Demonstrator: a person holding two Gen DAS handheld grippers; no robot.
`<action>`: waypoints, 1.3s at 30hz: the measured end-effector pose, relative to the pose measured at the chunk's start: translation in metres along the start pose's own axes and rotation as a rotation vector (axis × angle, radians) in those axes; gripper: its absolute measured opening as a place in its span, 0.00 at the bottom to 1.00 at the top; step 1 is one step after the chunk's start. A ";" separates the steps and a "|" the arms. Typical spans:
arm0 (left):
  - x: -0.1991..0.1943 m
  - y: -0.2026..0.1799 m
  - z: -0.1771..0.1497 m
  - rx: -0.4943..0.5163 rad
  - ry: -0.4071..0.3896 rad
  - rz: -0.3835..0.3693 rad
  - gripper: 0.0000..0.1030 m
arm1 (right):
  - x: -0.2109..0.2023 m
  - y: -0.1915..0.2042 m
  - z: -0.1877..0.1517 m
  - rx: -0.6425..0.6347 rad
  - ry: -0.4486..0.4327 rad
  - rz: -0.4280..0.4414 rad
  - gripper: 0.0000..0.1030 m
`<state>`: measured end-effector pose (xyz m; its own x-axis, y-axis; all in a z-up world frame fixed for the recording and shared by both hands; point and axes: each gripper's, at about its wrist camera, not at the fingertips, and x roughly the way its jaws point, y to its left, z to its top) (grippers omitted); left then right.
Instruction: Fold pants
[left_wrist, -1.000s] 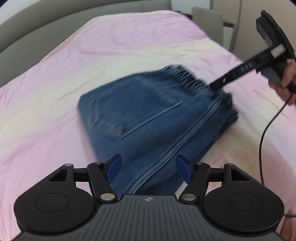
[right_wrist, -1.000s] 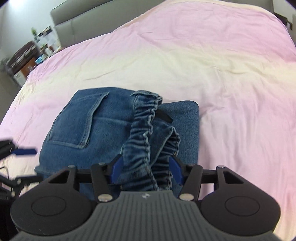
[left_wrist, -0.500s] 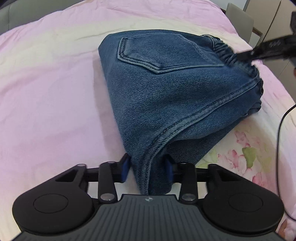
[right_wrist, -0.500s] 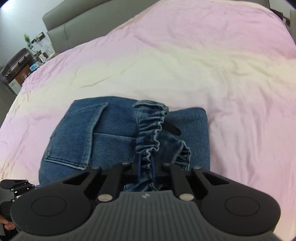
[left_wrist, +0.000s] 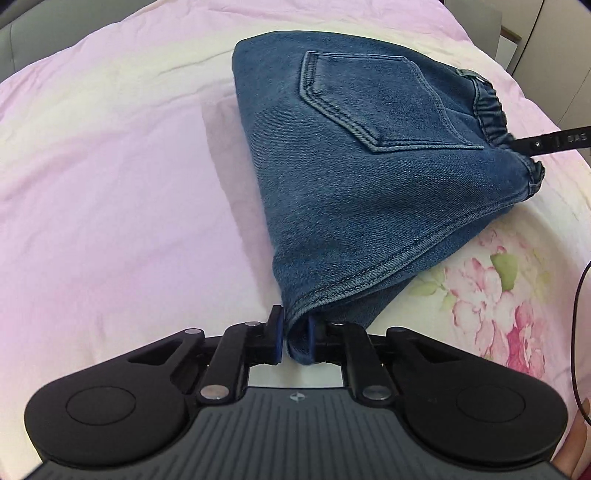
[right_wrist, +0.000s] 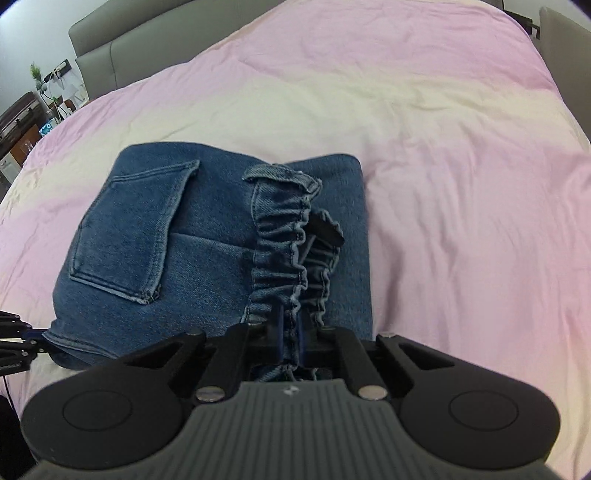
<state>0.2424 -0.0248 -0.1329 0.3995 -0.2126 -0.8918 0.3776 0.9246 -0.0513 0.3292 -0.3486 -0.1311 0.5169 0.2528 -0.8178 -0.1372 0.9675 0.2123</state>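
The left gripper (left_wrist: 294, 338) pinches the seam corner of the folded pants (left_wrist: 354, 177), and the right gripper (right_wrist: 290, 341) is closed on the elastic waistband (right_wrist: 280, 236). The denim stretches between them, lifted at both ends. Beyond it the bed (right_wrist: 424, 110) offers wide free room.
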 end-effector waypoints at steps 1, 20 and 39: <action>-0.003 0.001 -0.002 -0.001 0.004 -0.002 0.13 | 0.005 -0.002 -0.002 0.015 0.002 -0.001 0.00; -0.027 -0.003 0.090 -0.064 -0.160 0.024 0.08 | 0.003 -0.004 0.002 0.033 0.004 0.017 0.09; 0.016 -0.008 0.096 -0.034 -0.093 -0.055 0.00 | 0.044 -0.063 0.031 0.447 -0.049 0.266 0.51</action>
<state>0.3260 -0.0664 -0.1036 0.4553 -0.2903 -0.8417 0.3732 0.9205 -0.1156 0.3866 -0.3989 -0.1642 0.5541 0.4790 -0.6808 0.0998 0.7737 0.6257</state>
